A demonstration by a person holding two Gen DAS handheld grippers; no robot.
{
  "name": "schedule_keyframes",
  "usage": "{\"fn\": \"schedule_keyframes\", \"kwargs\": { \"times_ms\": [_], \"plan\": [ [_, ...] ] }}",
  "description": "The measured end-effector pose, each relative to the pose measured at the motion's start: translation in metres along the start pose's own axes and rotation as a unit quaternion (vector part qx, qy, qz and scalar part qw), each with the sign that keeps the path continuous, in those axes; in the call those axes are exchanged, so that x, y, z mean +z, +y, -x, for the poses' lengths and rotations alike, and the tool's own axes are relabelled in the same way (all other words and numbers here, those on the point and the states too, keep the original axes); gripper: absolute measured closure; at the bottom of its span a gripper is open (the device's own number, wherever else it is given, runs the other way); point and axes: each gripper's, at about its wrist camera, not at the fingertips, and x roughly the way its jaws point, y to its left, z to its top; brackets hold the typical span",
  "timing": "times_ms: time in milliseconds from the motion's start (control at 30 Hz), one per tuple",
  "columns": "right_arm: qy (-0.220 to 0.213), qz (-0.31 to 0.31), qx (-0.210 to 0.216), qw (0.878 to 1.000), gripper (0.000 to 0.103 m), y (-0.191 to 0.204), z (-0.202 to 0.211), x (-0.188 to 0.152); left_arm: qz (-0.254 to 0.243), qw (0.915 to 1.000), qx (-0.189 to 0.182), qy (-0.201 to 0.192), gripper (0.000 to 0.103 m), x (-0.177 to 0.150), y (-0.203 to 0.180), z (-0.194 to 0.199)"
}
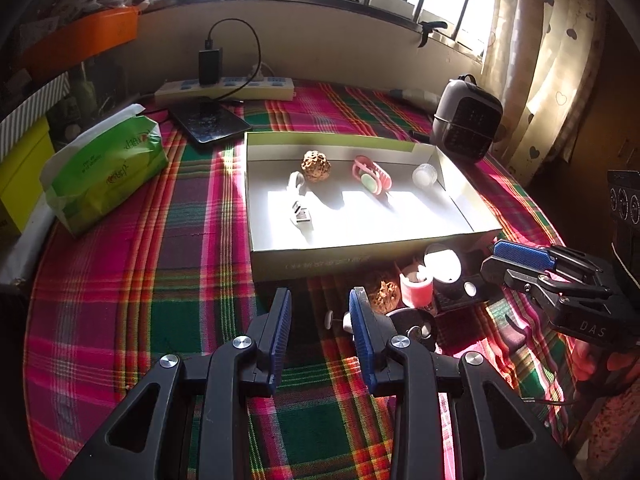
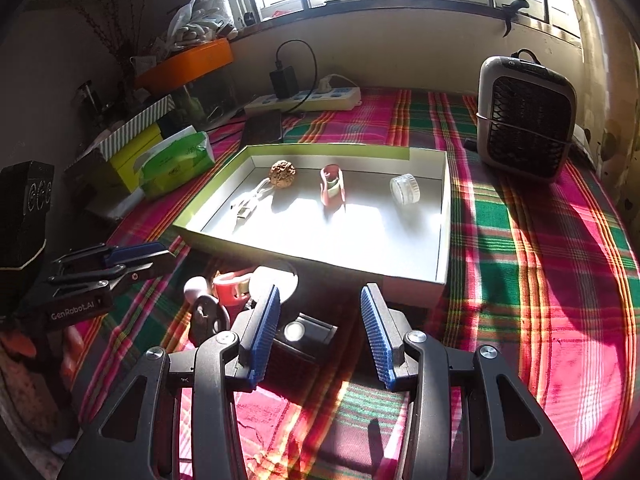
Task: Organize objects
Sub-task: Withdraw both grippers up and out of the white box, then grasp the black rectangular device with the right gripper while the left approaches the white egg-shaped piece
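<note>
A: Fig. 1, left wrist view. What occupies the centre of the frame?

B: A shallow white box [image 1: 456, 196] resting on a plaid cloth [image 1: 160, 280] that covers the worktop. Inside, from left to right: a white cable [image 1: 298, 204], a brown walnut [image 1: 316, 165], a pink clip [image 1: 372, 176] and a small clear jar [image 1: 424, 174].

A: And the items outside it?

B: A cluster lies in shadow just below the box's near wall, lower centre-right: a second walnut [image 1: 386, 296], a pink cup [image 1: 416, 288], a white round lid [image 1: 442, 264] and a small black box [image 1: 466, 290].

A: State of the left tongs [image 1: 320, 320]?

B: Spread, nothing between the blue pads [image 1: 282, 328]; only cloth shows in the gap, at the bottom centre.

A: Fig. 2, right wrist view?

B: The right tongs [image 2: 320, 320], bottom centre, are likewise spread and hold nothing. The small black box [image 2: 304, 336] appears in the gap beyond the pads; whether they touch it cannot be told.

A: Background?

B: A green tissue pack [image 1: 104, 176] at left, a power strip [image 1: 224, 90] at upper centre below the window, a small grey fan [image 2: 524, 120] at upper right.
</note>
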Motion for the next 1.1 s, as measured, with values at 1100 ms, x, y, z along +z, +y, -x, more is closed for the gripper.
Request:
{"fn": "schedule_keyframes", "kwargs": {
  "times_ms": [1100],
  "plan": [
    [0.055, 0.089, 0.084, 0.991, 0.053, 0.029, -0.013, -0.029, 0.018, 0.9991, -0.027, 0.025, 0.07, -0.008, 0.003, -0.014]
  ]
}}
